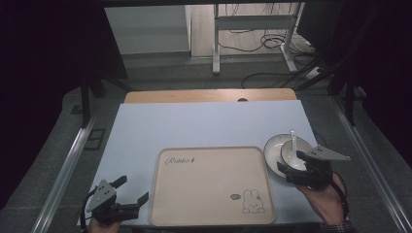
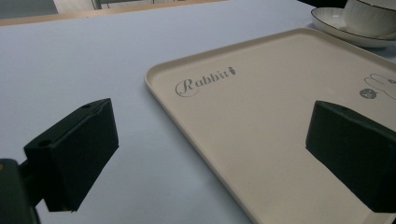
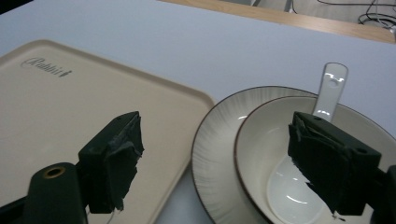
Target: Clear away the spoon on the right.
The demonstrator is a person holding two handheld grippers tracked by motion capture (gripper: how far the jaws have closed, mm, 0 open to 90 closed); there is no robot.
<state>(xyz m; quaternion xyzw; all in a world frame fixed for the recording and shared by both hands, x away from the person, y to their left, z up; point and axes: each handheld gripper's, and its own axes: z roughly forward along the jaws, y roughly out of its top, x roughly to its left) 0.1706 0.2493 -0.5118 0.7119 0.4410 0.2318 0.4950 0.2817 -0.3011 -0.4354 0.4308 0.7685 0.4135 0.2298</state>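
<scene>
Tray, bowl on plate, spoon

Landmark: beige tray, lay flat on the pale blue table cover.
Tray print: read "Rabbit" at far left corner; showed a rabbit drawing at near right.
Plate: sat just right of tray.
Bowl: rested on plate.
Spoon: white, lay in bowl.

In the left gripper view the bowl and plate at two o'clock are cut off; the tray's rabbit drawing partly too.
</scene>
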